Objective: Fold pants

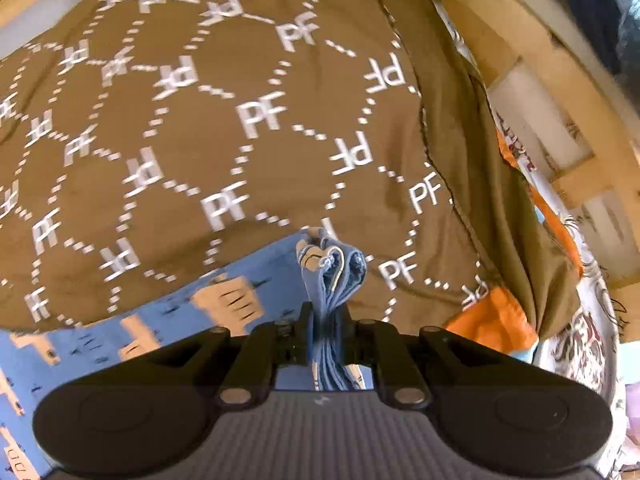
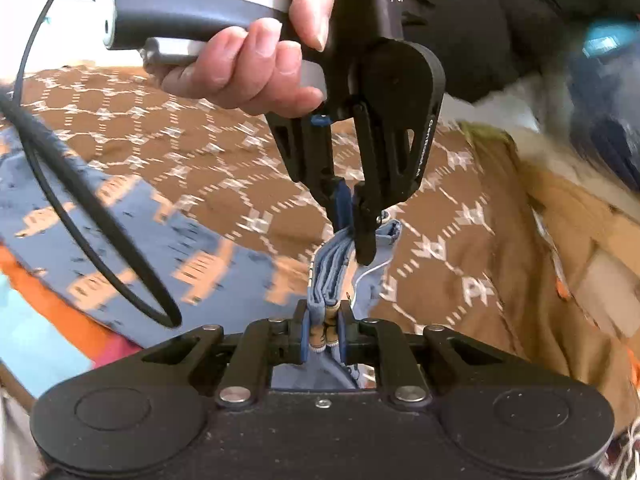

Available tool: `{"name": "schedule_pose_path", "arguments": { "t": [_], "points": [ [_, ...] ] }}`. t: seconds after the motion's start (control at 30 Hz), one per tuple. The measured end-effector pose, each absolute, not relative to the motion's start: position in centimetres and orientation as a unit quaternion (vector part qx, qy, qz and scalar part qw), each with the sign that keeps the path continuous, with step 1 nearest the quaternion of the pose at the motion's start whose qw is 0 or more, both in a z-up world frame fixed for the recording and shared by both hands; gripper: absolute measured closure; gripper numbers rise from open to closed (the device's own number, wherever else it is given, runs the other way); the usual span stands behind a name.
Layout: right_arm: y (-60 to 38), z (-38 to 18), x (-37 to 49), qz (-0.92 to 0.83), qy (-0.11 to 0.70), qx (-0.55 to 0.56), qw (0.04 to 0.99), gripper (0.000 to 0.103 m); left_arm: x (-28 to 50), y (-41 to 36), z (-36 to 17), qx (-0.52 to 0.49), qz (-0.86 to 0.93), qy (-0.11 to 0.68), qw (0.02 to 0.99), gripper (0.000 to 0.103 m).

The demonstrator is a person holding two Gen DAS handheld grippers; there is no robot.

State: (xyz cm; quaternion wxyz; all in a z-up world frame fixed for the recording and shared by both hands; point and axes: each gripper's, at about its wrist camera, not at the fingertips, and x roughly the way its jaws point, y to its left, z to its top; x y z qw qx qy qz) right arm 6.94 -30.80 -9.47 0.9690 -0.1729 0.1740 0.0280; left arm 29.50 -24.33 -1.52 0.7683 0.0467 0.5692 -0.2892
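Blue cotton pants printed with tan blocks are spread leftward over a brown monogrammed bedspread, their bunched waistband drawn up at the right. The left claw is clamped on that pleated band from above, and the right claw is clamped just below. Bare bedspread remains beyond.

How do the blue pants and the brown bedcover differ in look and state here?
The pants are blue with tan motifs; the bedcover is brown with white PF lettering. The pants are bunched and pinched by the left gripper and right gripper; the bedcover lies spread flat. Both are patterned fabric.
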Motion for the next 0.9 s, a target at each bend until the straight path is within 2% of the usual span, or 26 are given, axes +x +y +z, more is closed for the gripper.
{"name": "schedule_pose_path", "arguments": {
  "t": [0.23, 0.53, 0.73, 0.9],
  "points": [
    [-24.5, -9.6, 6.9, 0.098, 0.181, -0.202, 0.957, 0.089, 28.3, -17.7, -2.5, 0.032, -0.276, 0.559, 0.781, 0.092],
    [-17.8, -12.5, 9.5, 0.148, 0.238, -0.206, 0.937, 0.089, 28.5, -8.9, -8.2, -0.021, -0.263, 0.565, 0.782, 0.092],
    [-16.1, -14.5, 10.6, 0.141, 0.266, -0.210, 0.930, 0.089, 28.4, -6.0, -11.7, -0.049, -0.308, 0.535, 0.785, 0.091],
    [-16.0, -15.1, 10.8, 0.134, 0.267, -0.215, 0.930, 0.089, 28.8, -3.6, -13.5, -0.105, -0.324, 0.527, 0.778, 0.086]
  ]
}}
